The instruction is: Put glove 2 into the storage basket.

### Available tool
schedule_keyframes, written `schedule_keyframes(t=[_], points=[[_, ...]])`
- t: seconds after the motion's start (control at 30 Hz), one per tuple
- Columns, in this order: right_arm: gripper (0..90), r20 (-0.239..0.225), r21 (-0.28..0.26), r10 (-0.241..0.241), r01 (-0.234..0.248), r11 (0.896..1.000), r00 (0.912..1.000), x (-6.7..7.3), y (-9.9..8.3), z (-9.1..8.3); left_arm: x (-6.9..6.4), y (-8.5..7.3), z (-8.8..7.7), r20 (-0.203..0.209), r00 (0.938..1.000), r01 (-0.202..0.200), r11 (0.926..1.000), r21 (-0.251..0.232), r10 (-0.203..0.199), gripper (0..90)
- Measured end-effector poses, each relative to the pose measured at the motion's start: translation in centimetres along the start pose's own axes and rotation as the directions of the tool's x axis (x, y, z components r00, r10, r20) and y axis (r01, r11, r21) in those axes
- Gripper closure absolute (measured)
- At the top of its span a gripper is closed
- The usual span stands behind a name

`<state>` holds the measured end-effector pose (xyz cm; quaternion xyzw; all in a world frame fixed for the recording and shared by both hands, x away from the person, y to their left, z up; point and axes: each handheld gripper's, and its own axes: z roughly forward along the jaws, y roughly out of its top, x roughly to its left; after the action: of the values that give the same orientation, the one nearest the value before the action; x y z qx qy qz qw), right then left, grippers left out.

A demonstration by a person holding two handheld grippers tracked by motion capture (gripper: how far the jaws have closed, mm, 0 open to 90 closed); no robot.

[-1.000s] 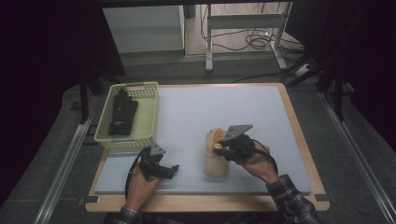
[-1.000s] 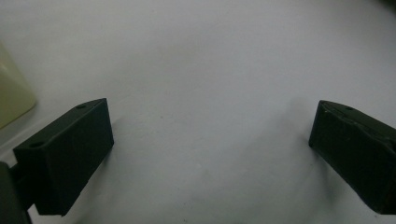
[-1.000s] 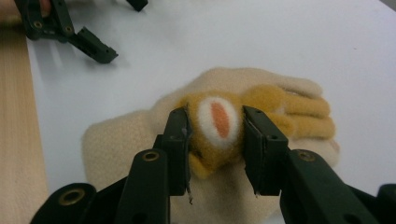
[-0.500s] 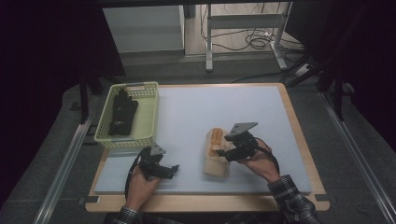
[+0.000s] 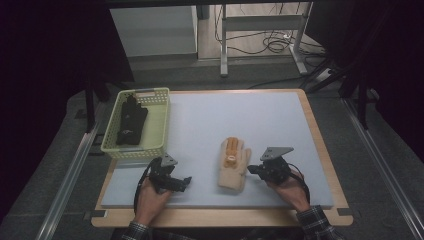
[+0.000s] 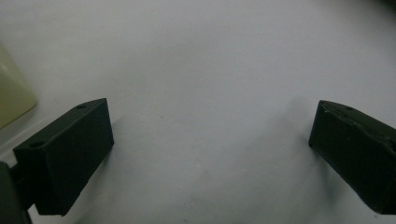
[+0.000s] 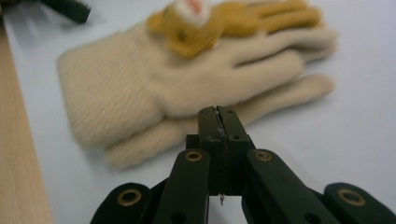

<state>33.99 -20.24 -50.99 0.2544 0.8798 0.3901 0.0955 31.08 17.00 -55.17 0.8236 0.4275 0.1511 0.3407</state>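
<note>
My fingers (image 7: pixel 219 122) are black, with brass-coloured rivets at the joints. The glove (image 5: pixel 235 165) is cream ribbed knit, topped by a mustard-yellow patch with a small white and red spot. The table (image 5: pixel 250 120) carries a pale grey-blue mat with a light wood border. The basket (image 5: pixel 157 125) is pale yellow-green lattice; its contents are black.

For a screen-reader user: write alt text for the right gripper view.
A cream knitted glove with a tan plush bear on its back lies flat on a pale blue-grey table mat. In the foreground the right tool has its black jaws pressed together, empty, just short of the glove.
</note>
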Motion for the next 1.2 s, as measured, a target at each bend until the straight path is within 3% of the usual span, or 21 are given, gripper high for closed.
schedule_keyframes(t=[0.13, 0.3, 0.73, 1.2], points=[[88.6, -0.015, 0.027, -0.009, 0.009, 1.0, 0.9998, 0.9, -1.2, 1.0, 0.0, 0.0, 0.0, 0.0, 1.0, 0.0, 1.0, 0.0, 0.0, 0.0], [88.6, -0.024, 0.014, -0.005, 0.005, 1.0, 0.9997, 1.3, -1.4, 1.5, 0.0, 0.0, 0.0, 0.0, 1.0, 0.0, 1.0, 0.0, 0.0, 0.0], [88.4, -0.062, 0.008, -0.034, 0.034, 0.999, 0.9975, 2.8, 0.5, 4.0, 0.0, 0.0, 0.0, 0.0, 1.0, 0.002, 1.0, -0.002, -0.002, 0.0], [88.2, -0.054, -0.008, -0.063, 0.063, 0.998, 0.9965, 4.1, 2.6, 6.9, 0.0, 0.0, 0.0, 0.0, 1.0, 0.001, 1.0, -0.002, -0.001, 0.2]])
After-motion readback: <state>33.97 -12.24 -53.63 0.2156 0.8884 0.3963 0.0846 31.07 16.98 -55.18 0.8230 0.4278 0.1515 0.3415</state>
